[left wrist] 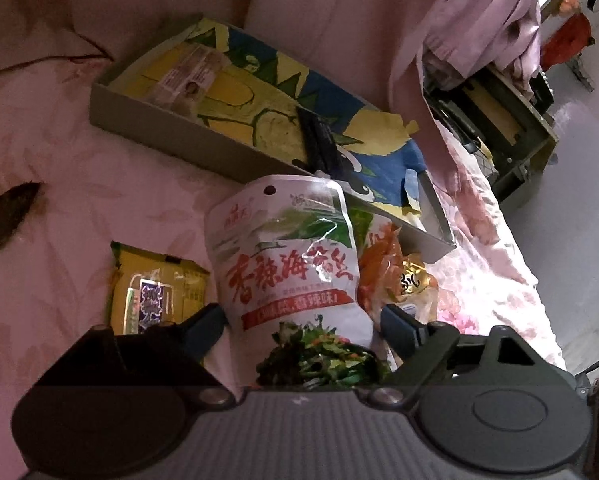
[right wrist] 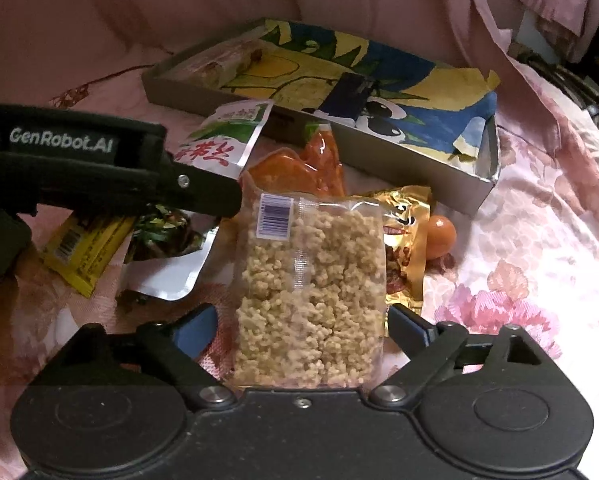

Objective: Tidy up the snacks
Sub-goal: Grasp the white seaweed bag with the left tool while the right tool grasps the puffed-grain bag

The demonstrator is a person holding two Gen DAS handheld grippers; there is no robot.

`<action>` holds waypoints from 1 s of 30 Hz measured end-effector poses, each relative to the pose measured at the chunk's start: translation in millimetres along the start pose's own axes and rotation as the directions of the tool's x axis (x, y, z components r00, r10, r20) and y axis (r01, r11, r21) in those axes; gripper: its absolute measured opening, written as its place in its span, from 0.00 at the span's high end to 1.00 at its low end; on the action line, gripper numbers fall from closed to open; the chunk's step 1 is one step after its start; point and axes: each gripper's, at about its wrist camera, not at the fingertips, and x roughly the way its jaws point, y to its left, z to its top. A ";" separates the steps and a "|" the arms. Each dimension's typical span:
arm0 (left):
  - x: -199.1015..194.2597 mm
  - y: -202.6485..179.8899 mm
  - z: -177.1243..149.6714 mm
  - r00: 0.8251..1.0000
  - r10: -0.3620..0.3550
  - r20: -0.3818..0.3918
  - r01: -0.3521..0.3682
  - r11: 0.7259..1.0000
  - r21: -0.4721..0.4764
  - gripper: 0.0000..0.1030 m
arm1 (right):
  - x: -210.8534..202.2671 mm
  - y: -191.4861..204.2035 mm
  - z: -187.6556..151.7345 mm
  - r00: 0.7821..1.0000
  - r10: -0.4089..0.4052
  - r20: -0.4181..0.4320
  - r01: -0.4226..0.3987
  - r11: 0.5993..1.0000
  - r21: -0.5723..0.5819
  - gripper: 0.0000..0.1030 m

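**Both grippers straddle a packet, box waits beyond**

Now, left wrist view: your left gripper (left wrist: 299, 322) sits wide, jaws either side of the white seaweed pouch (left wrist: 287, 256). The pads look close to the pouch edges, but you can't call it a grip; contact isn't clear. The pouch's long axis runs straight away from you, in line with the fingers, top end leaning on the near wall of the grey box (left wrist: 155, 120). A yellow packet (left wrist: 151, 292) lies just left of it, an orange wrapper (left wrist: 379, 264) just right. The box lies dead ahead, long side slanting down to the right, lined with bright paper, with plenty of free floor inside. Bedsheet (left wrist: 59, 168) left is open; bed edge drops off at right.

Right wrist view: your right gripper (right wrist: 301, 322) is likewise wide, straddling the clear puffed-grain packet (right wrist: 311, 288), long axis again along the fingers. Right pad looks just at its edge, left pad apart. A gold packet (right wrist: 407, 240) tucks under its right side, with an orange ball (right wrist: 439, 236) beyond. The left gripper's arm crosses upper left, so lift clear before you swing toward the box.
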 end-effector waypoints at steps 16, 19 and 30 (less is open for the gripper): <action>-4.1 -1.7 -1.1 1.000 0.006 -0.022 -0.007 1.000 -0.023 0.38 | -4.6 -5.0 0.8 1.000 0.013 -0.003 -0.013 0.997 0.071 0.29; -7.0 -5.2 -3.0 0.999 0.024 -0.037 -0.025 1.000 -0.015 0.42 | -7.4 -3.8 -0.6 1.000 0.017 -0.004 -0.016 0.997 0.077 0.29; -28.2 -11.4 -10.6 0.998 0.052 -0.034 -0.053 0.998 -0.020 0.53 | -22.1 -4.3 -6.4 0.999 -0.030 0.016 0.028 0.995 0.100 0.29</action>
